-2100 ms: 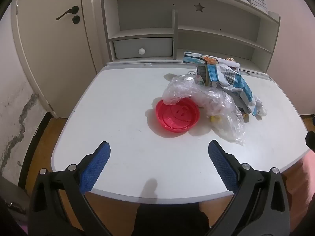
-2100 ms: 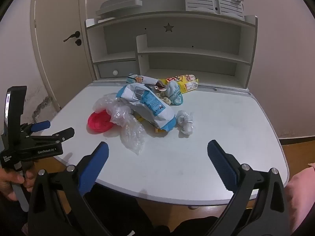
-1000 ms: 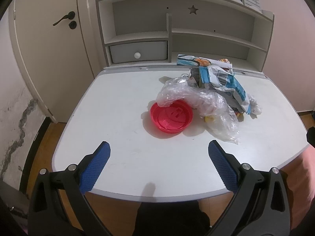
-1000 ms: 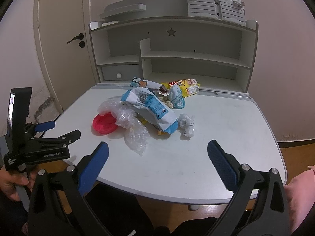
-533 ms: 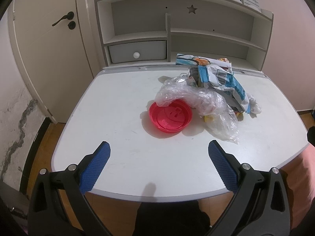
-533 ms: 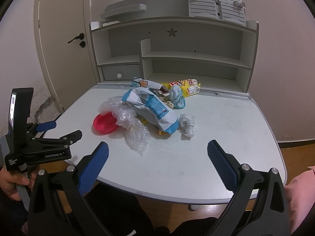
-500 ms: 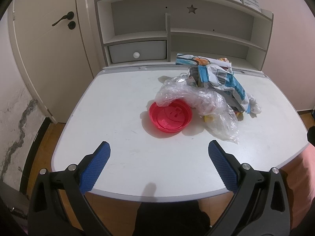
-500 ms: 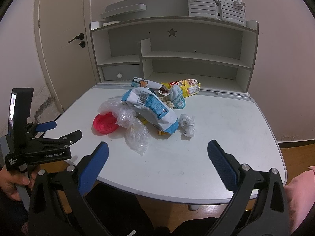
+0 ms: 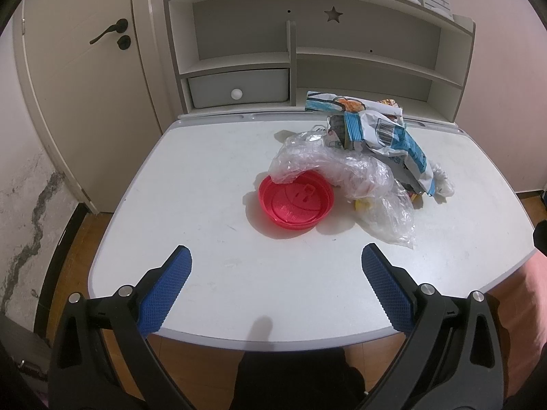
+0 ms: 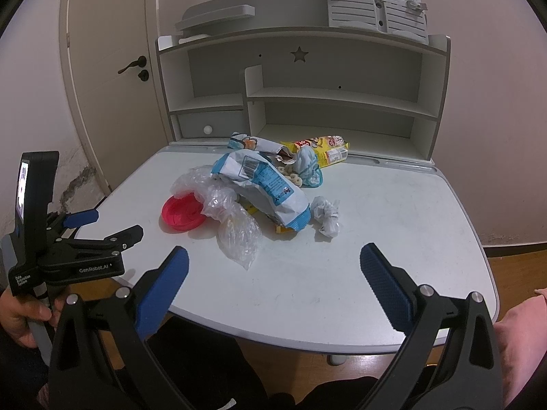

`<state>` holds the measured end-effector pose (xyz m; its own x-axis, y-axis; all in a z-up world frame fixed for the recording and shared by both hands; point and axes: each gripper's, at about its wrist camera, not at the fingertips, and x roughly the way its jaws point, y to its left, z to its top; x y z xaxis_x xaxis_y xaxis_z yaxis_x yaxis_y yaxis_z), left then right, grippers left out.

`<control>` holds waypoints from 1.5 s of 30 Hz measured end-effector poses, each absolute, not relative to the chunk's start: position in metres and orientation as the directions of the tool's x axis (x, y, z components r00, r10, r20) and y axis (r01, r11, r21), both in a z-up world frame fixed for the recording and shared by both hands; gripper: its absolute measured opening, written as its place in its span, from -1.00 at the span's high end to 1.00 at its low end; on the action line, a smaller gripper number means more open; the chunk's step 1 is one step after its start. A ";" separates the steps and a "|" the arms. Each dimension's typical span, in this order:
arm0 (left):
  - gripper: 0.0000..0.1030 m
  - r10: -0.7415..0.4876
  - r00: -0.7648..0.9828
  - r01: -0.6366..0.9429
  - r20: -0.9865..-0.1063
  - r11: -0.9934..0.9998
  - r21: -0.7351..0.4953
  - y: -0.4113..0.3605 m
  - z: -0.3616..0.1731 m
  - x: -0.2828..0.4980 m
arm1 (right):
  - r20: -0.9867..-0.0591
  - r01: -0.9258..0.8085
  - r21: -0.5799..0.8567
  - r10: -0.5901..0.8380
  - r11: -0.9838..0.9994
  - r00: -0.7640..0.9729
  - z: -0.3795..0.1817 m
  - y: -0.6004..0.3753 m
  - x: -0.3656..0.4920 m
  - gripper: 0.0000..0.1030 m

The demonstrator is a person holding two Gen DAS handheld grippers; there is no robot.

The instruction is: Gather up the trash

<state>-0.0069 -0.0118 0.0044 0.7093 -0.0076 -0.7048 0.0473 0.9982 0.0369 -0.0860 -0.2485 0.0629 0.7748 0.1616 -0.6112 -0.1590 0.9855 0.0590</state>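
Your left gripper (image 9: 276,266) is wide open and holds nothing; it hangs over the near edge of the table (image 9: 205,184). Your right gripper (image 10: 273,266) is also wide open and empty, above the near edge. The trash lies in one pile mid-table: red lid (image 9: 296,202), clear bag (image 9: 342,171) partly over it, blue wrapper (image 10: 263,181), white wad (image 10: 326,217) just beside. Bare tabletop lies between both grippers and the pile.

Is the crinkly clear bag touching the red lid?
Touching. In the left wrist view the clear bag drapes over the far rim of the red lid.
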 end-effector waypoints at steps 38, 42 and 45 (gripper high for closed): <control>-0.88 0.002 0.636 -0.034 -0.771 0.999 -0.025 0.051 -0.020 0.038 | -0.796 -0.346 0.163 0.330 0.924 0.507 -0.012 -0.165 0.089 -0.39; -0.88 -0.005 0.626 -0.033 -0.780 0.999 -0.033 0.057 -0.026 0.047 | -0.810 -0.373 0.180 0.352 0.910 0.468 -0.012 -0.151 0.100 0.34; -0.88 -0.021 0.621 -0.022 -0.783 0.999 -0.044 0.057 -0.028 0.055 | -0.767 -0.406 0.207 0.405 0.890 0.498 0.011 -0.146 0.094 0.37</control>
<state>0.0548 0.0569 -0.0275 0.6213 -0.0206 -0.7833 -0.0222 0.9988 -0.0439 0.0943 -0.1457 0.0112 0.4978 0.4048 -0.7670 -0.4057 0.8903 0.2067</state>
